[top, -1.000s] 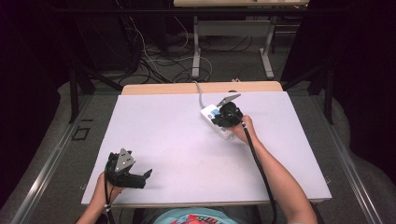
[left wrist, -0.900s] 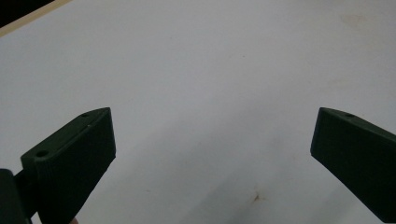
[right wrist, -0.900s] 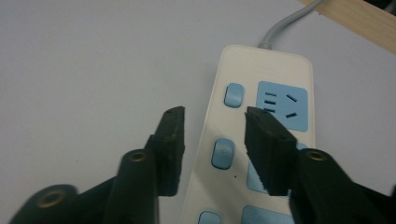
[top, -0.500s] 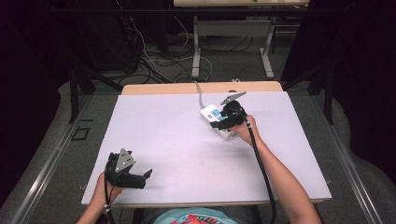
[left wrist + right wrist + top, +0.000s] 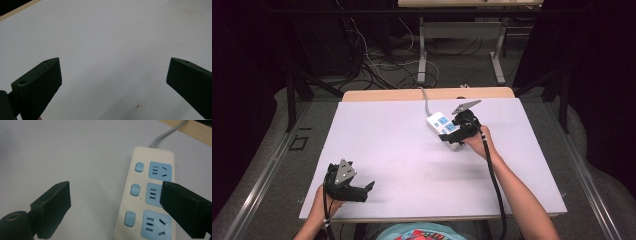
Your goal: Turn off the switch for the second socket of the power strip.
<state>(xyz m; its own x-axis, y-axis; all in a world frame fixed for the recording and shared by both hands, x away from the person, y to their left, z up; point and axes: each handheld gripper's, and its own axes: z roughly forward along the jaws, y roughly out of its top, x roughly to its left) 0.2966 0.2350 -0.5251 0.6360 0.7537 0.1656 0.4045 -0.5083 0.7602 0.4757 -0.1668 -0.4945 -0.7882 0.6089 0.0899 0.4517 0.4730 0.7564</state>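
Two grippers on a white table (image 5: 392, 145), power strip (image 5: 443, 126) is the landmark. The strip is cream-white with blue sockets, lying flat toward the far side of the table; its grey cord (image 5: 426, 102) runs off the far end, over the wooden table edge. In the right gripper view the strip (image 5: 147, 195) shows three blue sockets in a row, each with a small blue switch button (image 5: 135, 189) beside it.

Right gripper (image 5: 451, 134) sits right at the near end of the strip, held by the right hand (image 5: 476, 145); grey plate on top of it points away from the person. Jaws are spread wide, nothing between them but table and strip. In its own view the right gripper (image 5: 115, 207) has one jaw over bare table beside the strip, the other jaw overlapping the middle socket; cannot tell if that jaw touches the strip.

Left gripper (image 5: 364, 191) is well apart from the strip, near the table's front edge on the person's left, held by the left hand (image 5: 323, 200). In its own view the left gripper (image 5: 113, 82) has jaws spread wide, holding nothing, bare white table between them with a small brownish mark (image 5: 137, 106) on the surface.
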